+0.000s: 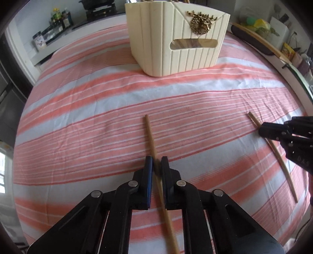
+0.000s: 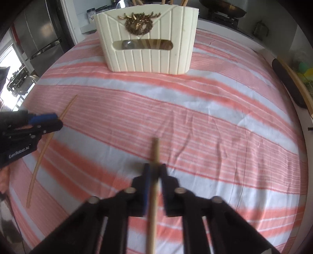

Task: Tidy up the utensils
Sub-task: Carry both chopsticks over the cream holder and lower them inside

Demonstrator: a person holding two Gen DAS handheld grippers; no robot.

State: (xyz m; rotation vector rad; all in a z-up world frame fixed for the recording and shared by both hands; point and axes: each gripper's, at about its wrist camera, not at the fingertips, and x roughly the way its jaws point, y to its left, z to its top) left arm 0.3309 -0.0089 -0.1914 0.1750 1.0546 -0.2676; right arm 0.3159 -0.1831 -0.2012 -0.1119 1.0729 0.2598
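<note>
A cream utensil holder [image 1: 176, 39] with a gold deer emblem stands at the far middle of the striped cloth; it also shows in the right wrist view [image 2: 146, 41], with several sticks standing in it. My left gripper [image 1: 156, 162] is shut on a wooden chopstick [image 1: 149, 134] that runs forward between its fingers. My right gripper [image 2: 154, 168] is shut on a second wooden chopstick [image 2: 156, 148]. In the left wrist view the right gripper [image 1: 262, 130] is at the right edge, holding its chopstick [image 1: 281, 158]. In the right wrist view the left gripper [image 2: 58, 121] is at the left, holding its chopstick [image 2: 39, 162].
A pink and white striped cloth [image 1: 97, 109] covers the table. A dark tray with a wooden rim [image 1: 254, 39] lies at the far right edge. Jars and a stove [image 1: 97, 11] stand on the counter behind. A steel fridge [image 2: 39, 39] stands at the far left.
</note>
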